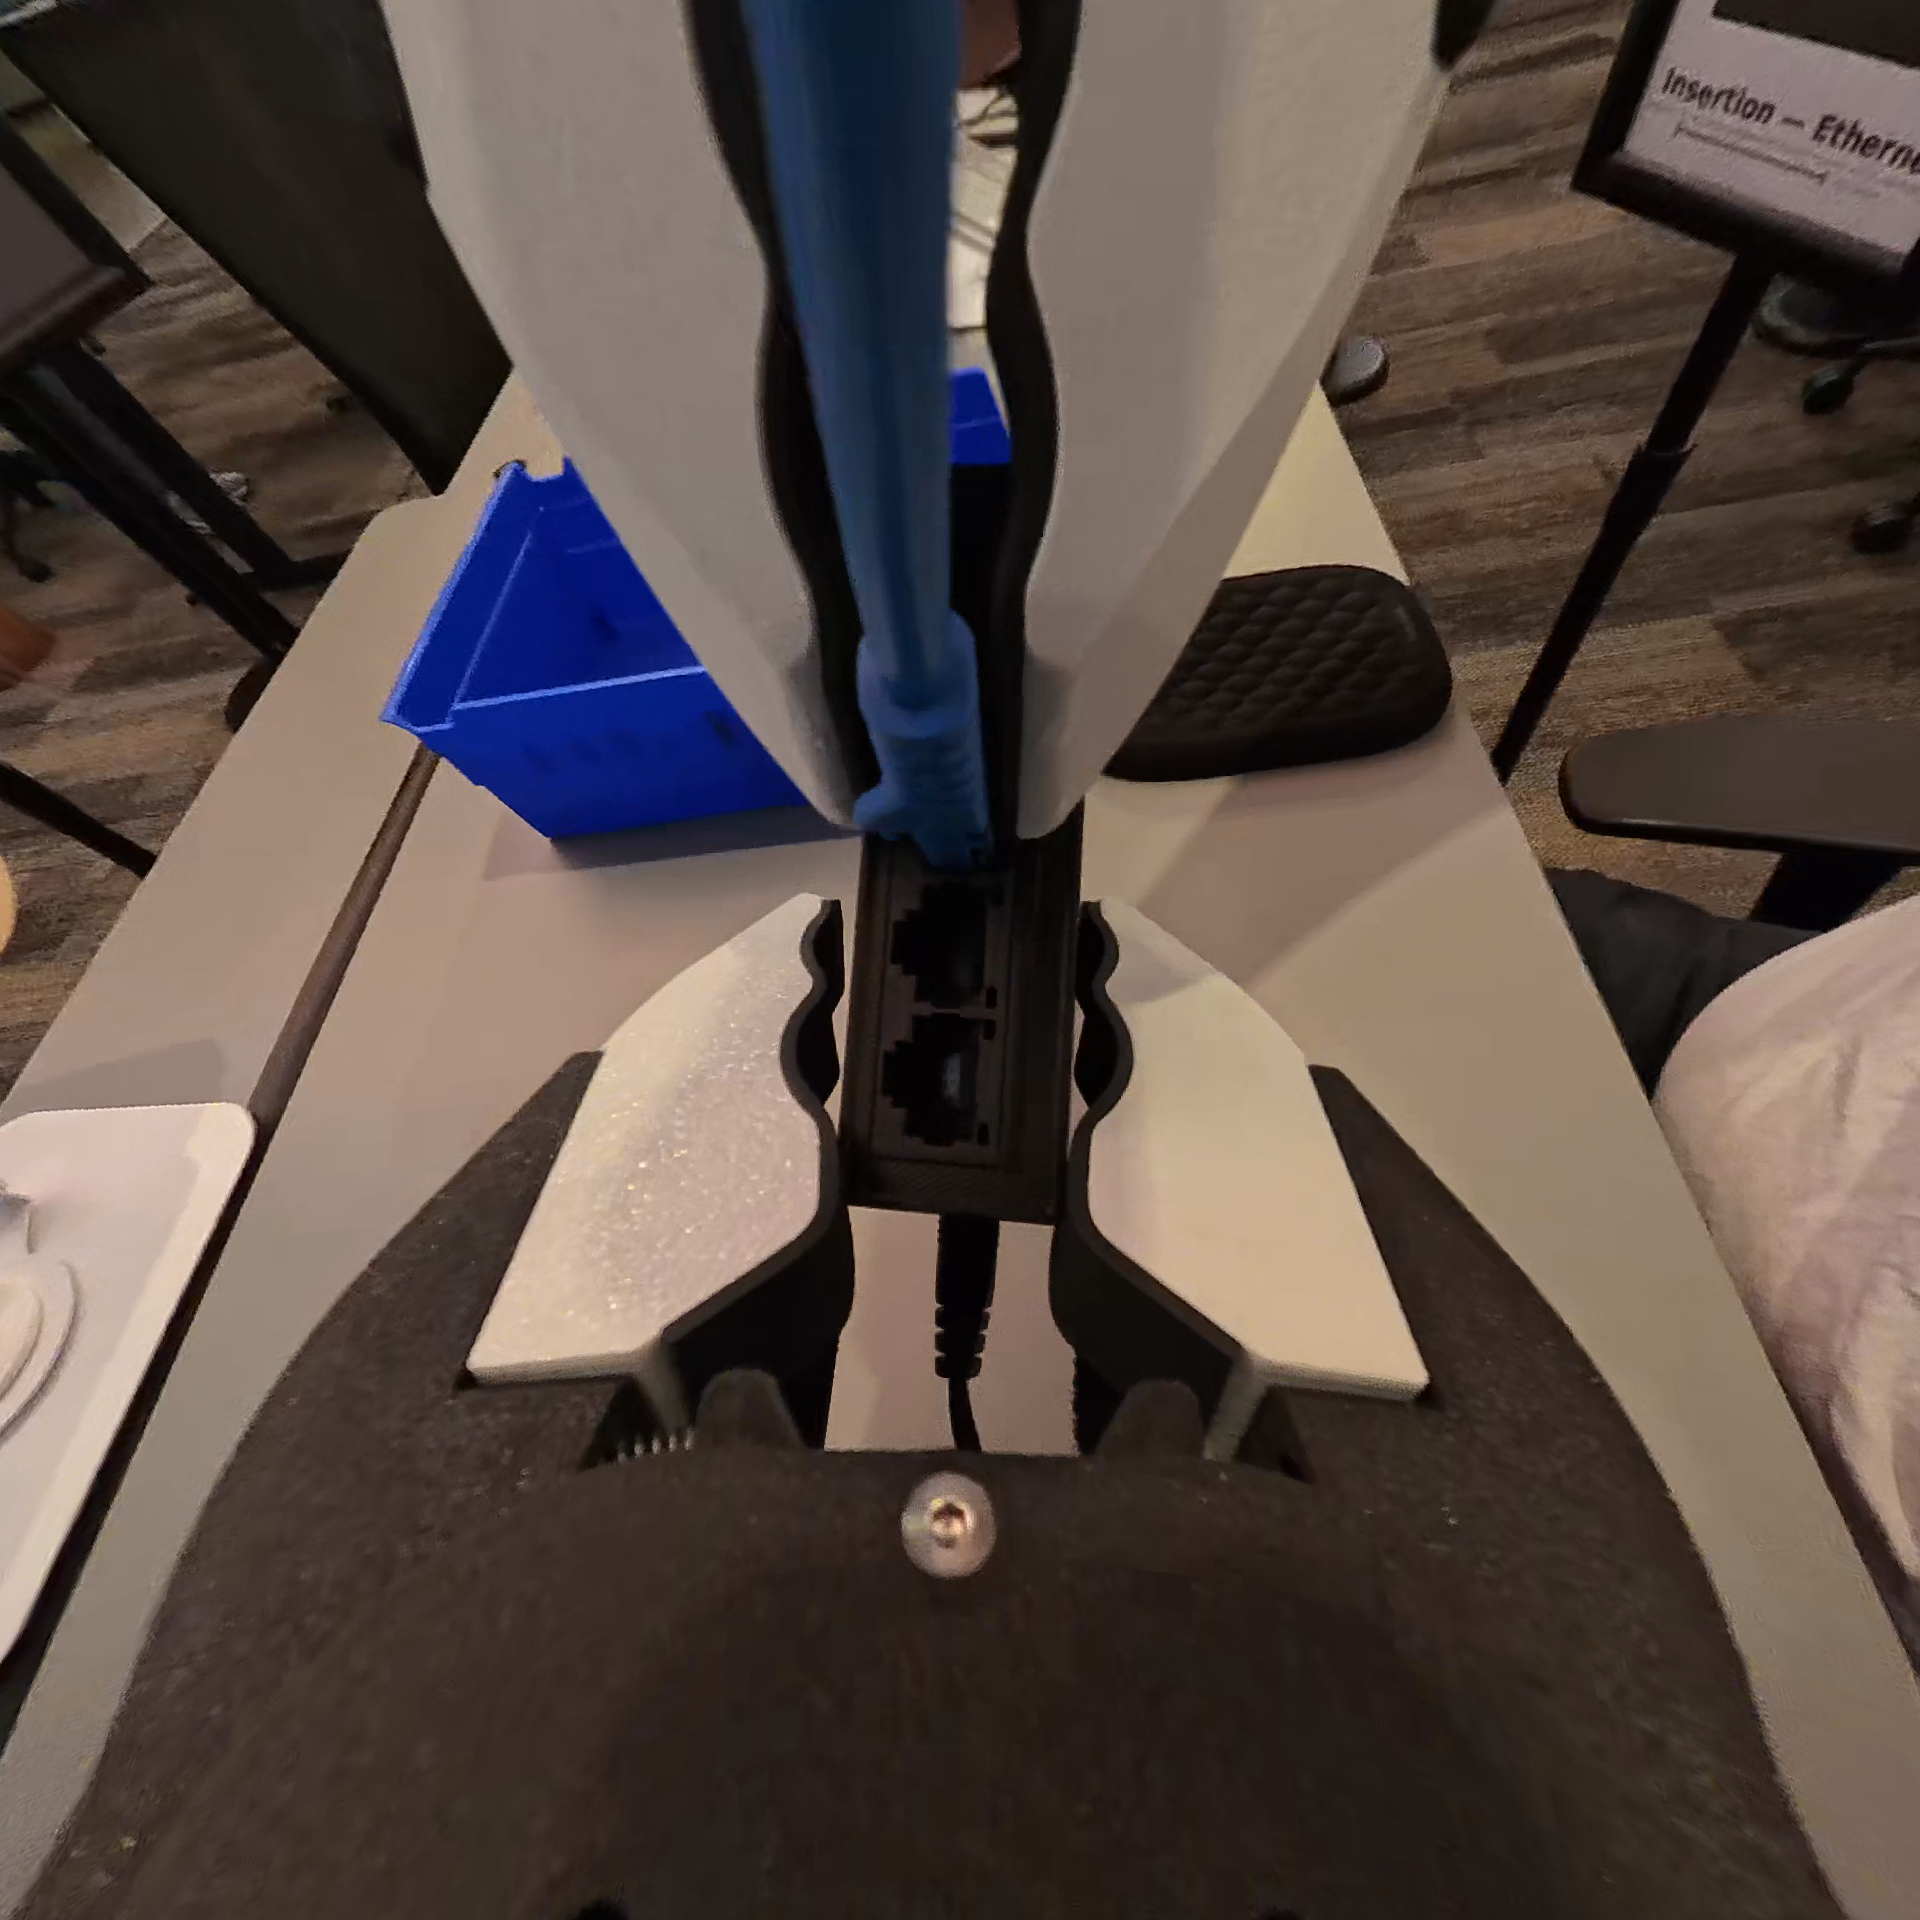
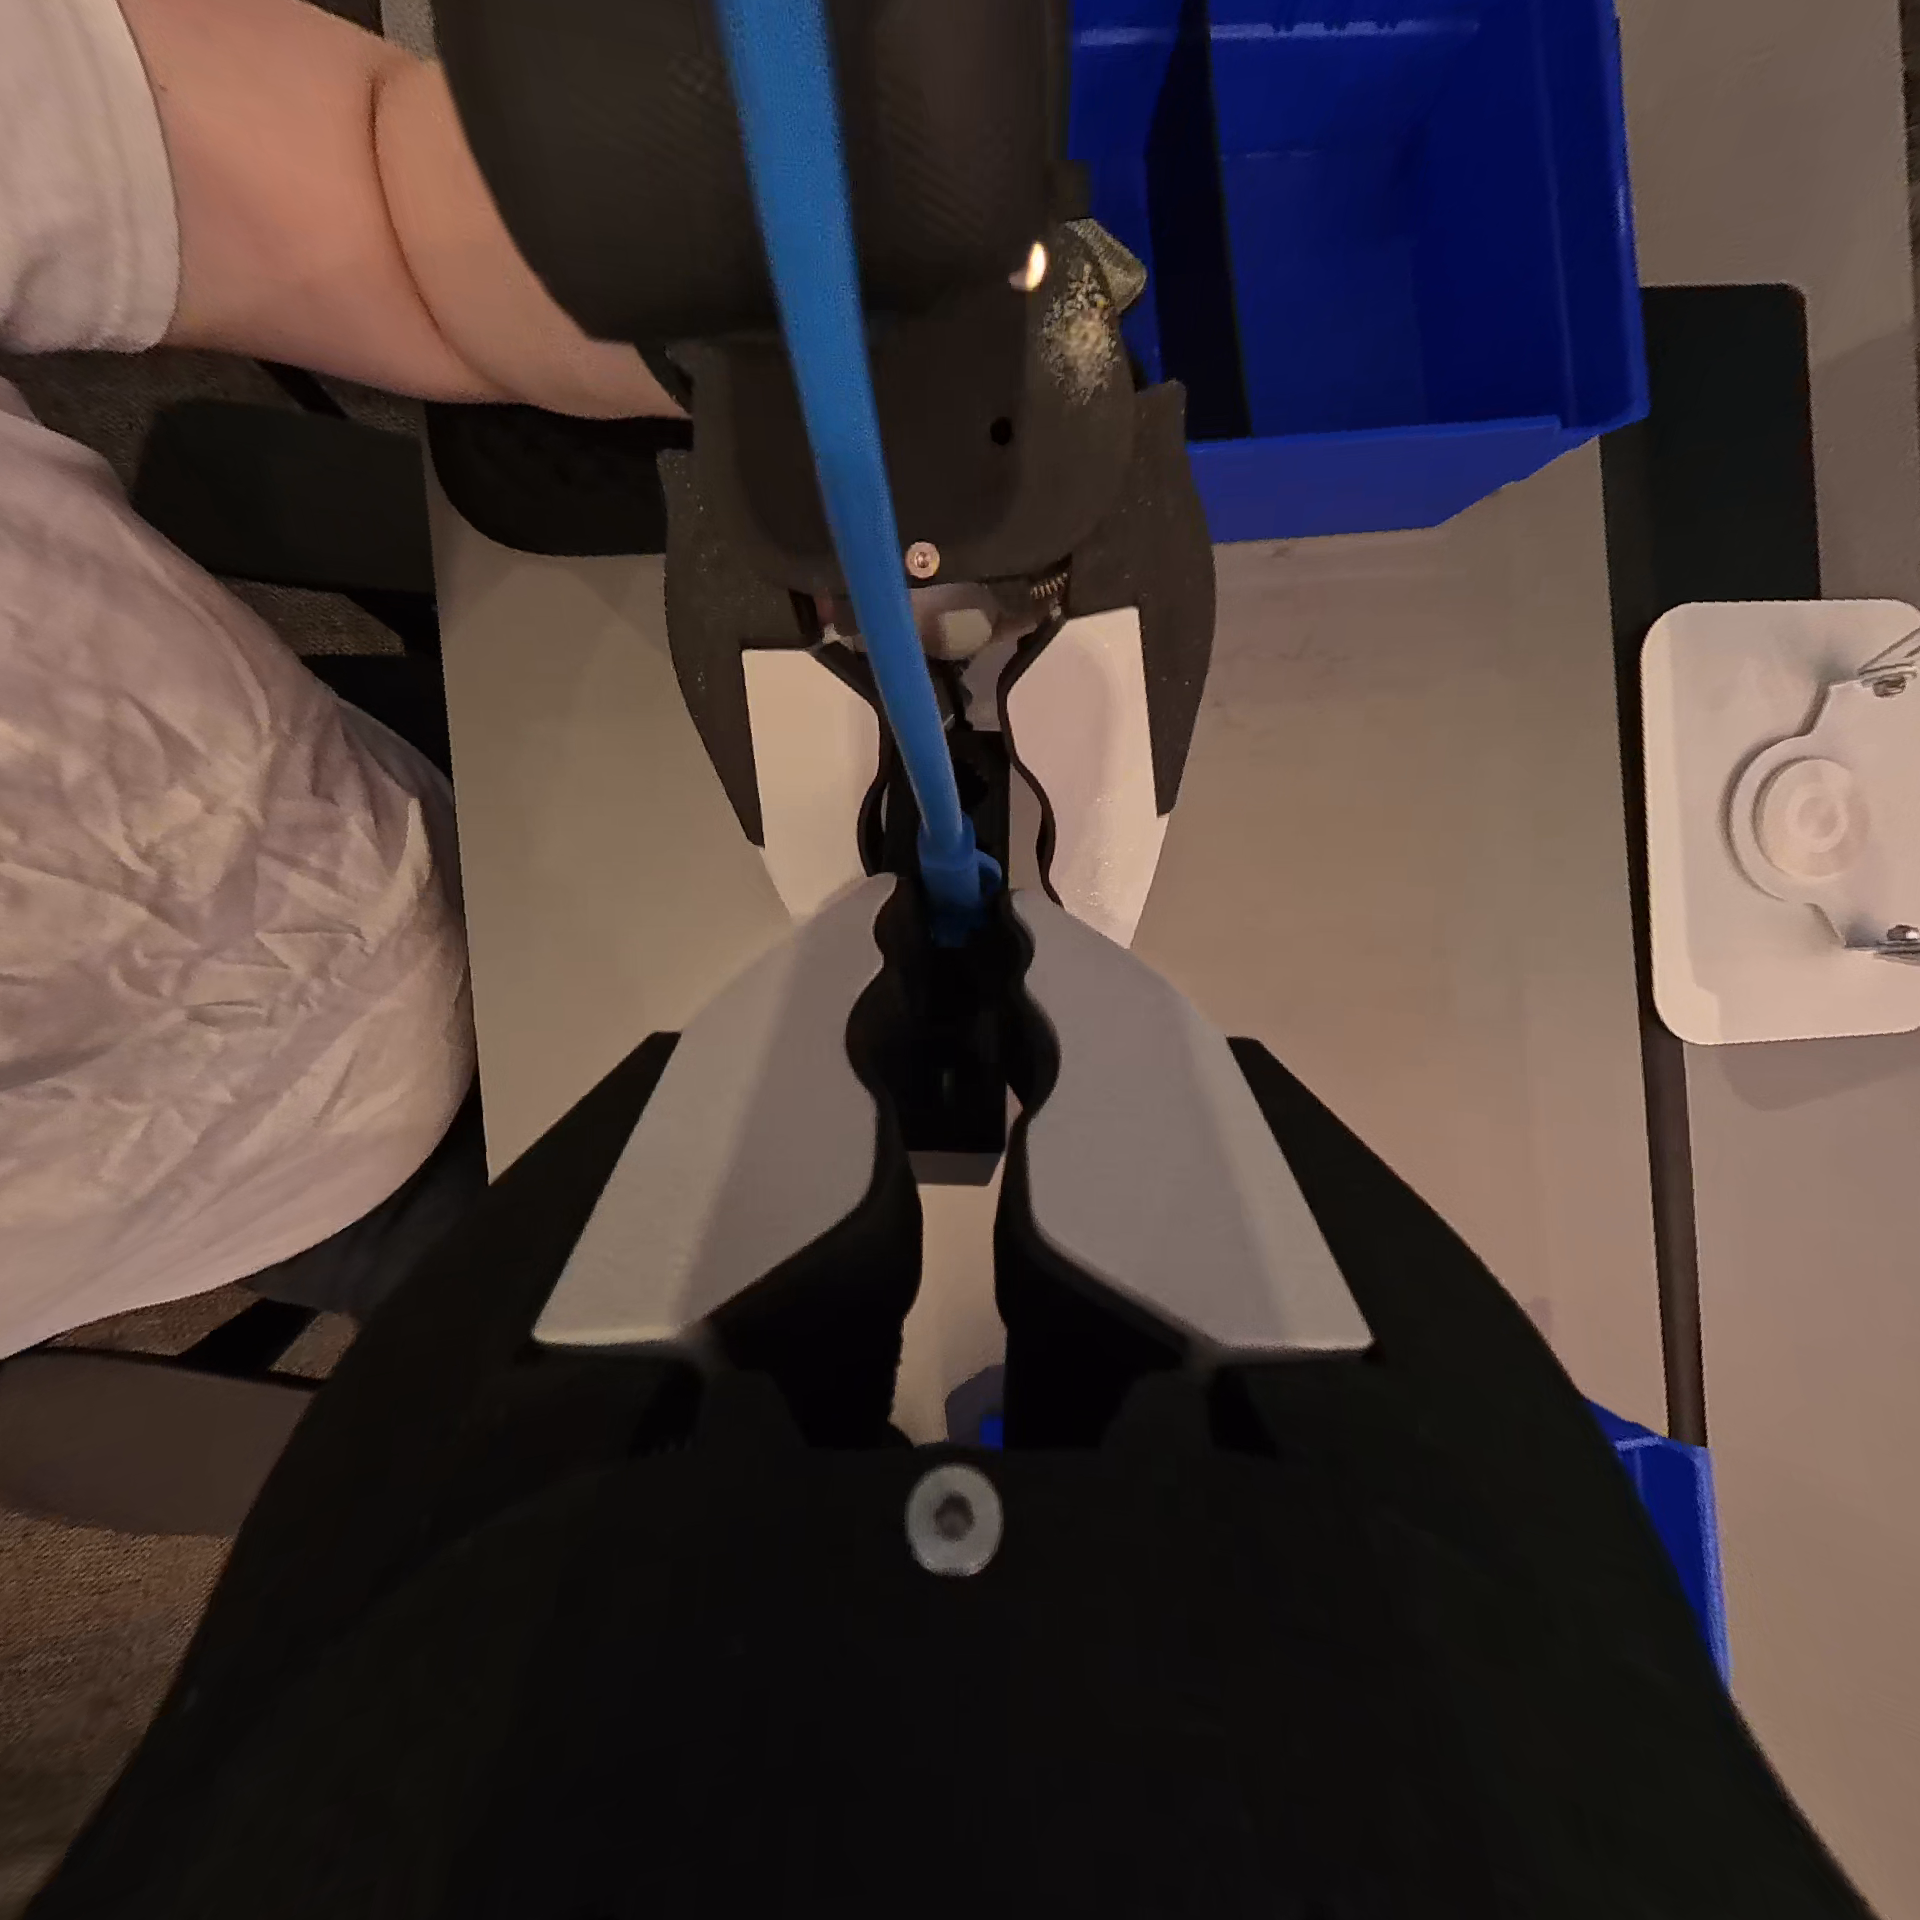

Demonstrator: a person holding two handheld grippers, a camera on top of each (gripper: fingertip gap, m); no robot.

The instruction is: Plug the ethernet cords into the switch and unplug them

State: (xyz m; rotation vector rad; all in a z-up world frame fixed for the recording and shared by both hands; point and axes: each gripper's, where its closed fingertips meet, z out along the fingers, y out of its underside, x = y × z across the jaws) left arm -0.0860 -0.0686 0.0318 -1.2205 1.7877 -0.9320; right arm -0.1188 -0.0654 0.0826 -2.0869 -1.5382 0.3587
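Near the middle of the pale grey tabletop (image 1: pixel 1299 935) your left gripper (image 1: pixel 957 977) has its fingers closed on the two long sides of the small black plastic network switch (image 1: pixel 961 1039), the black wavy pads pressed against its case; two empty ports face up between the fingers, and a thin black power lead (image 1: pixel 961 1340) leaves the switch's near end; your right gripper (image 2: pixel 951 935) comes in from the opposite side with its fingers closed on the moulded plug of the blue ethernet cord (image 1: pixel 883 416), and that plug sits at the port at the switch's far end; whether it is fully seated you cannot tell from either view; the cord runs up and away between the right gripper's white fingers (image 1: pixel 1174 520); behind the switch, toward the tabletop's far edge, stands an open blue plastic bin (image 1: pixel 582 707), and a black quilted pad (image 1: pixel 1288 665) lies toward the far right corner; a white square plate with a round fitting (image 2: pixel 1787 821) rests on the neighbouring surface at the left edge; your sleeve (image 2: pixel 156 831) shows beside the near right edge.
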